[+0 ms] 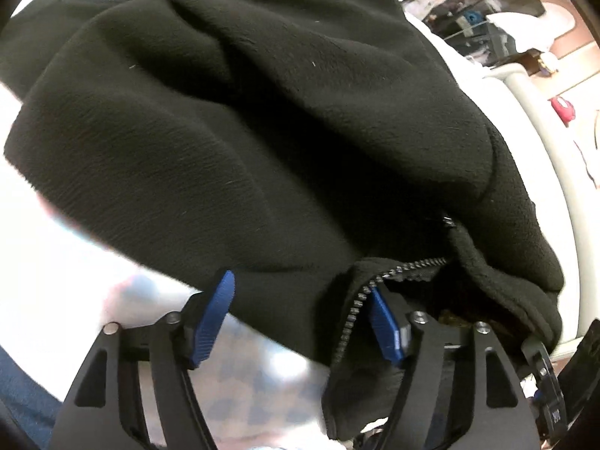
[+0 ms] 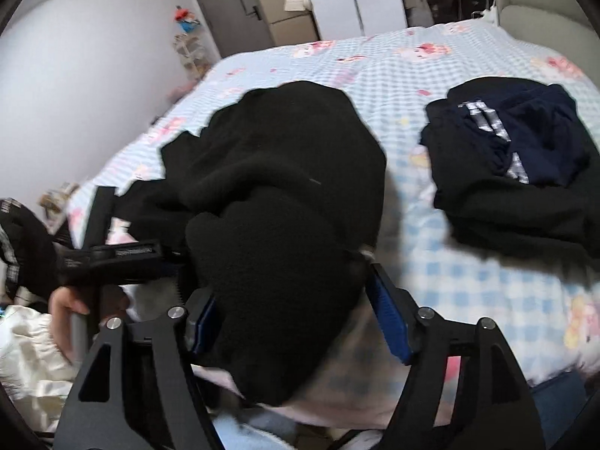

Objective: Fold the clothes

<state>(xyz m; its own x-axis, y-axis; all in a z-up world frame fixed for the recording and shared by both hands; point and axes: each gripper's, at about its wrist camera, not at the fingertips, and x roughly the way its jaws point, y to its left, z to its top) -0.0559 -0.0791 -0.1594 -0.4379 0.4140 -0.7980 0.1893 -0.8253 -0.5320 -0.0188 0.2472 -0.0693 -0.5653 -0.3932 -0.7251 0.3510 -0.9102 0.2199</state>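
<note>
On the bed (image 2: 393, 86), whose blue-checked sheet carries pink printed figures, lie two dark heaps. Nearest the cameras, a black fleece jacket (image 2: 277, 202) sits bunched at the front edge of the mattress, its body rucked into thick rolls rather than laid flat. Well apart from it, further along the bed on the right-hand side, rests a lower pile of dark clothes (image 2: 513, 172), navy over black with pale stripes; whether this pile is properly folded cannot be told, though it looks flatter than the jacket.

Progress, as judged from these views: the jacket is not yet folded, or even spread out, so most of the work on it appears to remain.

The jacket's fabric is matte and plush, flecked with a few light fibres. Its zip (image 1: 378, 281) hangs open at the near hem, toothed tape curling beside one blue pad.

Left gripper (image 1: 303, 318): fingers spread wide, the hem draped between and over them, nothing pinched. Right gripper (image 2: 296, 322): fingers likewise parted, a fold of fleece lying between them without being clamped. The person's left hand (image 2: 75, 303) grips its handle at the edge of the right wrist view.
</note>
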